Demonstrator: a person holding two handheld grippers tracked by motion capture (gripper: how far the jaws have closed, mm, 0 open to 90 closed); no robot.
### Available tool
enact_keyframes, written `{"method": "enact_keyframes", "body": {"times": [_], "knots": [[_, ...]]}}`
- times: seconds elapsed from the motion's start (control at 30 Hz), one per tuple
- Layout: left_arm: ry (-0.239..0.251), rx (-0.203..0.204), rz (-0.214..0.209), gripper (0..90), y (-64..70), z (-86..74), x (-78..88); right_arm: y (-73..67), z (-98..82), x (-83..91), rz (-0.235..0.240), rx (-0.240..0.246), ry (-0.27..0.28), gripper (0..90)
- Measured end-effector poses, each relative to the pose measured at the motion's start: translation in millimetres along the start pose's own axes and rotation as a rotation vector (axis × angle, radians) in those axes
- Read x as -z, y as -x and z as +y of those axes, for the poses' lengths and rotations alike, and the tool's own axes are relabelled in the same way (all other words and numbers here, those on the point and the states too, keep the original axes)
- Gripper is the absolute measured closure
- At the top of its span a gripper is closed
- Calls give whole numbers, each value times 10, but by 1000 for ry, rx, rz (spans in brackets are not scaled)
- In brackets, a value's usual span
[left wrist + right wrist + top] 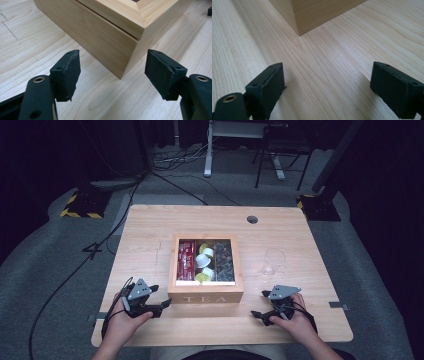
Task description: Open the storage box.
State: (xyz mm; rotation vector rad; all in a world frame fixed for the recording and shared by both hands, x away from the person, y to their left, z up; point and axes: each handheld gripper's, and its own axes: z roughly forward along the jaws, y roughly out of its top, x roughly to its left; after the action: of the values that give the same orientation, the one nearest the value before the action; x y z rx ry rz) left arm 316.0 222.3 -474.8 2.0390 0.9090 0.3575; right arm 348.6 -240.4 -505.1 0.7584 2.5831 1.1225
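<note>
Table (150, 235): pale wood, straight grain, rectangular w/ rounded corners, round cable hole (252, 219) at approx 1 o'clock from centre.

Tea box (205, 292): light wood, roughly square, sits at table centre, slightly toward the near edge. Front wall reads "TEA" in pale letters, facing 6 o'clock, toward the person. Lid frame w/ clear pane on top; box's dividers run 12-to-6. Through the pane, 3 lanes: red packets (186, 261) at 9 o'clock side, print too small to read; white and yellow-green round pods (204, 261) in the middle; dark grey wrapped pieces (223, 261) at 3 o'clock side. In left gripper view the box (100, 37) shows a thin dark seam between lid and base, near corner pointing at the camera.

Clear glass (274, 260): near the box, at its 3 o'clock, apart from it.

Left claw (165, 304): black, grey plate on top, at box's 8 o'clock, just beside its front-left corner, tips pointing to 3 o'clock. Jaws wide, nothing between; matte pads (71, 72) w/ a frayed edge.

Right claw (256, 314): at box's 4 o'clock, apart from it, tips pointing to 9 o'clock. Jaws wide, nothing held, low over bare wood.
</note>
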Motion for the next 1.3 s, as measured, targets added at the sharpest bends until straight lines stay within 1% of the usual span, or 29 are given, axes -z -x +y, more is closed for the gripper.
{"method": "enact_keyframes", "body": {"times": [0.07, 0.17, 0.27, 0.37, 0.43, 0.47, 0.57, 0.6, 0.67, 0.7, 0.73, 0.77, 0.8, 0.83, 0.87, 0.9, 0.97, 1.0, 1.03, 1.17, 1.23, 1.27, 1.3], "knots": [[6, 0, -4, 286, -1, -2, -2, 0, 0, 0, 0, 0, 0, 122], [25, 5, -21, 291, -3, -7, -9, 1, 0, 0, 1, 0, 0, 122], [22, -2, -14, 291, 5, 0, -7, 2, 0, 2, 1, 1, -1, 122], [9, -4, -6, 290, -4, -2, -6, 3, 0, 2, 1, 1, -1, 122], [-14, -12, 9, 301, -4, 9, -1, 1, 0, 0, 1, 1, 0, 122], [-33, -1, 9, 316, 10, 21, 9, 1, 0, 0, 1, 1, 0, 122], [-40, 2, 10, 336, 18, 32, 22, 1, 0, 0, 1, 1, 0, 122], [-44, -3, 15, 362, 19, 45, 35, 0, 0, 0, 1, -2, 1, 122], [-45, 1, 15, 399, 23, 51, 40, 0, 0, 0, 1, -2, 1, 122], [-37, 8, 13, 399, 27, 56, 44, 0, 0, 0, 1, -2, 1, 122], [-27, 12, 6, 417, 30, 64, 50, 0, 1, 0, 1, -2, 1, 122], [-21, 9, -3, 461, 33, 75, 56, 0, 0, 0, 1, -3, 1, 122], [-12, 5, -16, 535, 54, 101, 57, 0, 0, 0, 1, -2, 1, 122], [-12, 5, -16, 557, 54, 101, 57, 0, 1, 1, 1, -2, 0, 122], [-15, -6, -20, 590, 65, 116, 58, 0, 1, 1, 0, -1, 0, 122], [-16, -17, -22, 590, 74, 127, 59, 0, 1, 1, 0, -1, 0, 122], [-11, -23, -35, 640, 94, 143, 62, 0, 0, 0, 1, -2, 1, 122], [-14, -31, -33, 684, 99, 152, 67, 0, 0, 0, 1, -2, 1, 121], [-20, -45, -29, 692, 114, 162, 70, 0, 0, 0, 1, -2, 1, 122], [-23, -60, -22, 709, 115, 172, 80, 0, 0, 0, 1, -2, 1, 122], [-20, -57, -22, 721, 121, 178, 83, 1, 1, 1, 1, -2, 0, 122], [-12, -66, -19, 721, 119, 183, 86, 1, 1, 1, 1, -2, 0, 122], [-4, -64, -22, 720, 124, 190, 88, 0, 1, 1, 0, -1, 0, 122]]}}
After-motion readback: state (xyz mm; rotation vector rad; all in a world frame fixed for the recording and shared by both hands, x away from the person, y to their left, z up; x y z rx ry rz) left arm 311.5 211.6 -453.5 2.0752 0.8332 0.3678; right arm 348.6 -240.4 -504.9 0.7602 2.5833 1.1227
